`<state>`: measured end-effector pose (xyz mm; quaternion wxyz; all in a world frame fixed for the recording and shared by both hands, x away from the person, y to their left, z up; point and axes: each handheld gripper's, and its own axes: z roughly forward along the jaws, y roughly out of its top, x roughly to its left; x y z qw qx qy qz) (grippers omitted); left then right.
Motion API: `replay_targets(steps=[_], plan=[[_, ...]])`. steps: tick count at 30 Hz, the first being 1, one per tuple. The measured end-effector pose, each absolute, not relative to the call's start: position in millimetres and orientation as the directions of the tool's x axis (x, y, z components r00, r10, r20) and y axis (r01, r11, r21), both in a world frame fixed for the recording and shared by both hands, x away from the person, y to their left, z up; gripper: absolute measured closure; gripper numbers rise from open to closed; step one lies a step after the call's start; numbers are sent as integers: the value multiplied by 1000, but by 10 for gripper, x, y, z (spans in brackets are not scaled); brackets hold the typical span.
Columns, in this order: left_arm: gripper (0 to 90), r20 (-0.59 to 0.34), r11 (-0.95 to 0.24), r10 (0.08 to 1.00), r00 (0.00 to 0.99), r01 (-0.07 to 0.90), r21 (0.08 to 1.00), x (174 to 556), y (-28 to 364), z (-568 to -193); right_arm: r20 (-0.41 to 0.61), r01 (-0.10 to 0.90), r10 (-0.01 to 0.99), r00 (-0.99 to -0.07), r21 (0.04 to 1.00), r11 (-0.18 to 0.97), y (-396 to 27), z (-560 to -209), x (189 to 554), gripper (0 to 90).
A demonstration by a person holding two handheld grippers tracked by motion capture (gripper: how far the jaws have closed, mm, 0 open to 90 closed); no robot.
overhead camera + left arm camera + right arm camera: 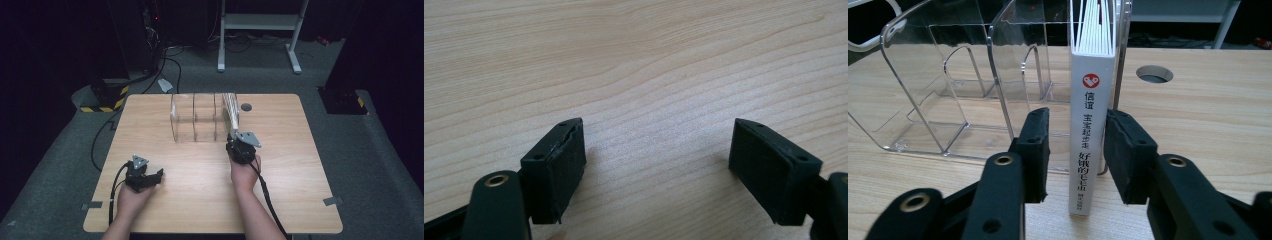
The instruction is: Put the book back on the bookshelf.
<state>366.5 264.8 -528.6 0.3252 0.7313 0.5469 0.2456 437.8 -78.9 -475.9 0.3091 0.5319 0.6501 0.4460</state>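
Note:
A white book (1090,125) with a red logo and dark characters on its spine stands upright in the rightmost slot of a clear acrylic file holder (948,100). My right gripper (1078,117) straddles the spine: its left pad stands clearly off the book and its right pad sits just beside the cover, so it is open. From above, the book (231,112) sits at the right end of the holder (195,120), with the right gripper (236,142) right in front of it. My left gripper (151,175) rests near the table's front left, and its jaws (656,127) are open over bare wood.
The wooden table (200,200) has a round cable hole (246,106) just right of the holder. The holder's other two slots hold nothing. Cables trail off the table's left edge, and a white metal stand (260,22) is on the floor behind.

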Motion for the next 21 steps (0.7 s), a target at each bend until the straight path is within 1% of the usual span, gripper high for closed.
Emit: replay_targets(steps=[4,13,21], plan=[[227,4,-191,960,281,640,744,3665,2647,-5286,62,409,963,-262,911,53,-808,-4737,4349,536],[227,4,-190,960,281,640,744,3664,2646,-5287,44,413,939,-341,904,108,-917,-4767,4239,386],[227,5,-193,959,283,641,743,3664,2646,-5286,15,435,923,-384,885,167,-1174,-4889,4082,314]])
